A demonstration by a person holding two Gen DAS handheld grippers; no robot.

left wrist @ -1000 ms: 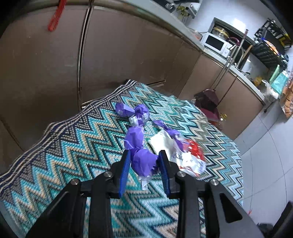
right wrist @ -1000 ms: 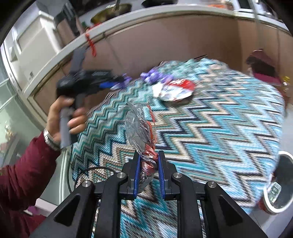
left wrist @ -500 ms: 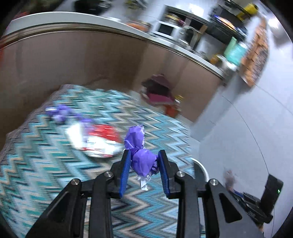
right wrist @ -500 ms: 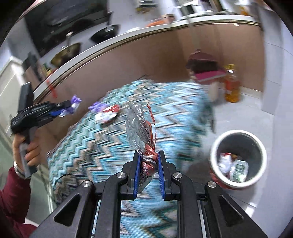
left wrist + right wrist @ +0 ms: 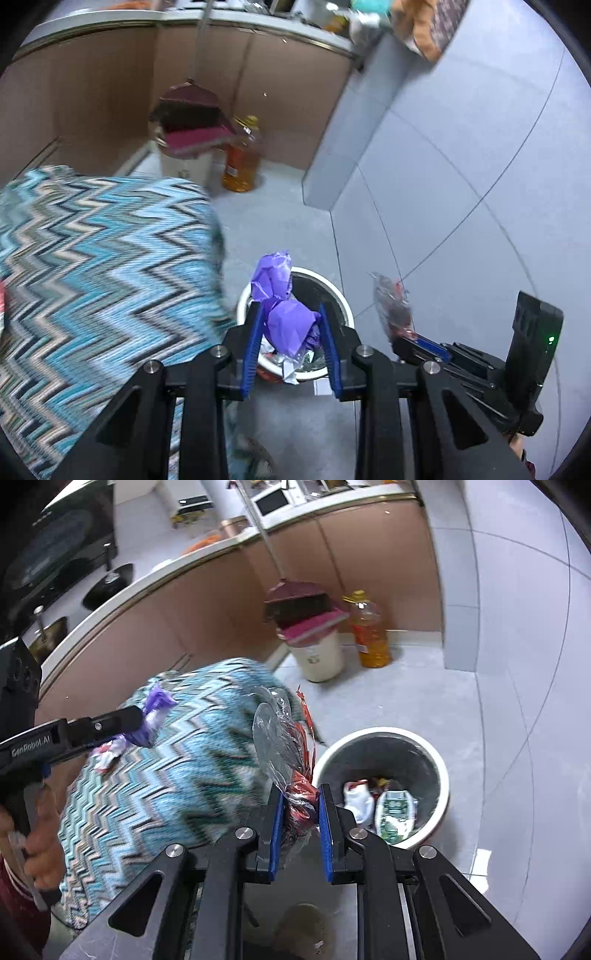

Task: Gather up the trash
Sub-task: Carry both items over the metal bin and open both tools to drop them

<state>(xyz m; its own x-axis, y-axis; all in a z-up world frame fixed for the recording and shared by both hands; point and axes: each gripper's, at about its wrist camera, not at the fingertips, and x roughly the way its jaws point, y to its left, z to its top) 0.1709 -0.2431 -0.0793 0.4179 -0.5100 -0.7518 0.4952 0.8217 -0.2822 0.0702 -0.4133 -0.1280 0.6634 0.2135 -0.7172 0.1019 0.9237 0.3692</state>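
My left gripper is shut on a crumpled purple wrapper and holds it over the white-rimmed trash bin on the floor. My right gripper is shut on a clear and red plastic wrapper, just left of the same bin, which holds several pieces of trash. The right gripper with its wrapper shows in the left wrist view, right of the bin. The left gripper and purple wrapper show at the left of the right wrist view.
A table with a blue zigzag cloth stands left of the bin; more wrappers lie on it. A cream bin with a maroon dustpan and an orange oil bottle stand by the brown cabinets. Grey tiled floor lies to the right.
Both grippers have swung from the table toward the trash bin, each still holding its wrapper. The bin is now close under both grippers.
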